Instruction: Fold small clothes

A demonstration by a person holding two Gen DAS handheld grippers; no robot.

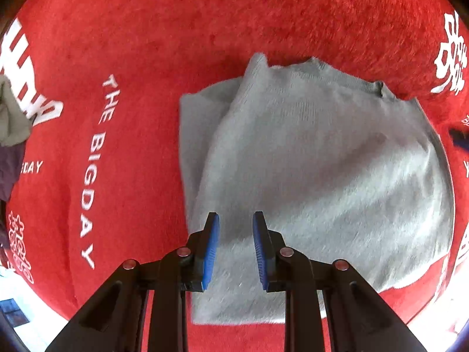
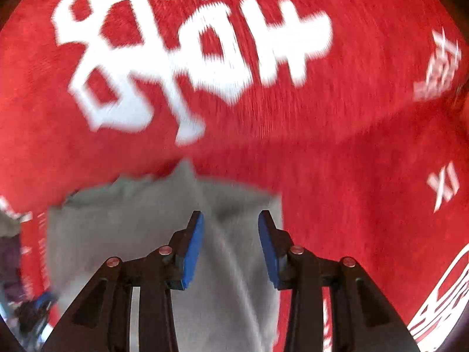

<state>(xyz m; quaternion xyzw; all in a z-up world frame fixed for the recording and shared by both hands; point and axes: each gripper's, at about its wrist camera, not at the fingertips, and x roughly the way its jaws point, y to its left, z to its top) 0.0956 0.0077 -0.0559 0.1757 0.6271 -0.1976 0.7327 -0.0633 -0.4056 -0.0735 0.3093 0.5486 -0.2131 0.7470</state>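
Grey knit sweater [image 1: 316, 176], partly folded, lies on the red blanket [image 1: 146, 44], with the left gripper [image 1: 236, 249] and right gripper [image 2: 230, 246] poised above it, both released, seemingly ready to pinch an edge.

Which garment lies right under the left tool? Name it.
The grey knit sweater, spread on the red blanket beneath the open left tool. The other clothes sit bunched at the far left edge.
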